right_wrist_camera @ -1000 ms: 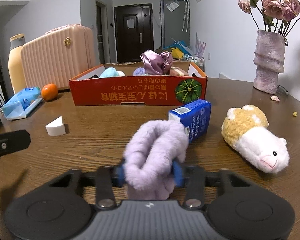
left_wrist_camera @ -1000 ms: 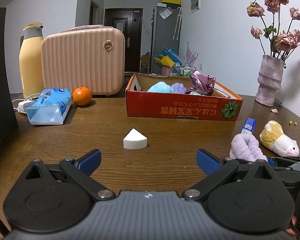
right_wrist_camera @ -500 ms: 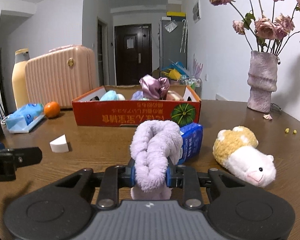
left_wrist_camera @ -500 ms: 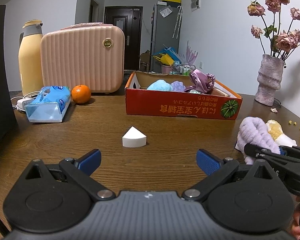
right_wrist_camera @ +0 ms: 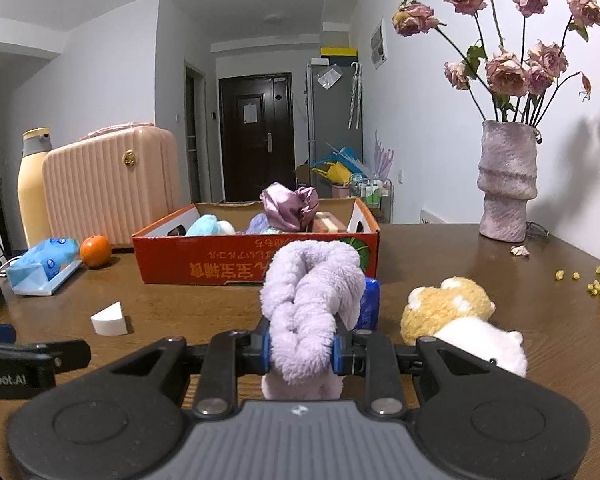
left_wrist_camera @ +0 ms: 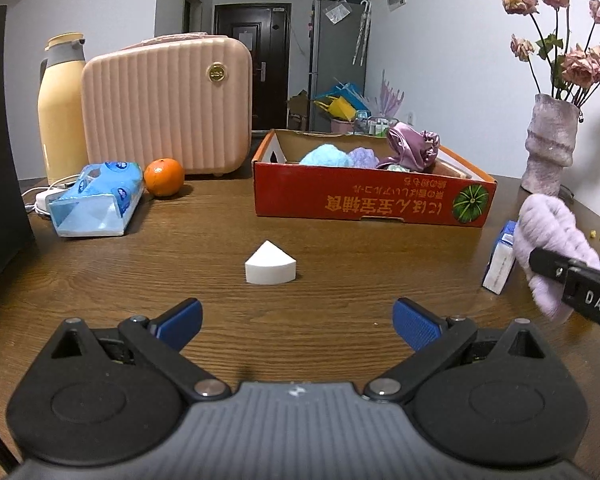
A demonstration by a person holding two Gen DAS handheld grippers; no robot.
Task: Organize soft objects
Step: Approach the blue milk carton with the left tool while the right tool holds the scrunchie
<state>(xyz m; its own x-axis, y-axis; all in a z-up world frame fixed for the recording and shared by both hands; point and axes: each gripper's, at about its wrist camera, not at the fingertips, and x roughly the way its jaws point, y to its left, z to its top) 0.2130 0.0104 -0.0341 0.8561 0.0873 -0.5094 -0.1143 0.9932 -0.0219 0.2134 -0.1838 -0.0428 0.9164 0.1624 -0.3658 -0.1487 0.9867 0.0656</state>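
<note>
Our right tool [right_wrist_camera: 300, 350] squeezes the fluffy purple scrunchie [right_wrist_camera: 310, 304] to carry it to the red box [right_wrist_camera: 256, 268] at 12 o'clock, while our left tool [left_wrist_camera: 298, 322] waits wide apart.

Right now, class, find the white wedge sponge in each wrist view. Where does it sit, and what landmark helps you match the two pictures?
Left wrist: white wedge sponge at centre, on the table ahead of the open left gripper.
Right wrist: the sponge sits lower left.
Shared landmark: the red cardboard box lies behind it in both.
</note>
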